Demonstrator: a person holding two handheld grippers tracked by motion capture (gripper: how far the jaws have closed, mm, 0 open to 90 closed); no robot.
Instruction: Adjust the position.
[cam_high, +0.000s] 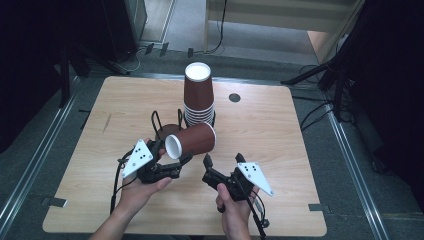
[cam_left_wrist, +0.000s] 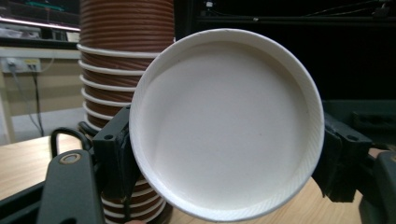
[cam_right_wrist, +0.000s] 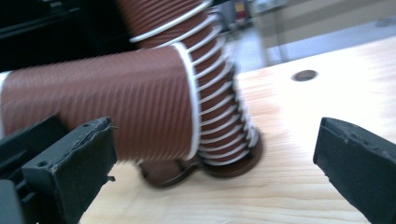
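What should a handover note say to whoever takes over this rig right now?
Left gripper: shut on a brown paper cup, held on its side near its white bottom end.
Right gripper: open, holding nothing, just right of the cup.
Stack of upside-down cups: standing in a black wire holder at the table's far middle.
Done: one cup is in the grip, clear of the stack.
Left: probably setting that cup somewhere; where is not shown.
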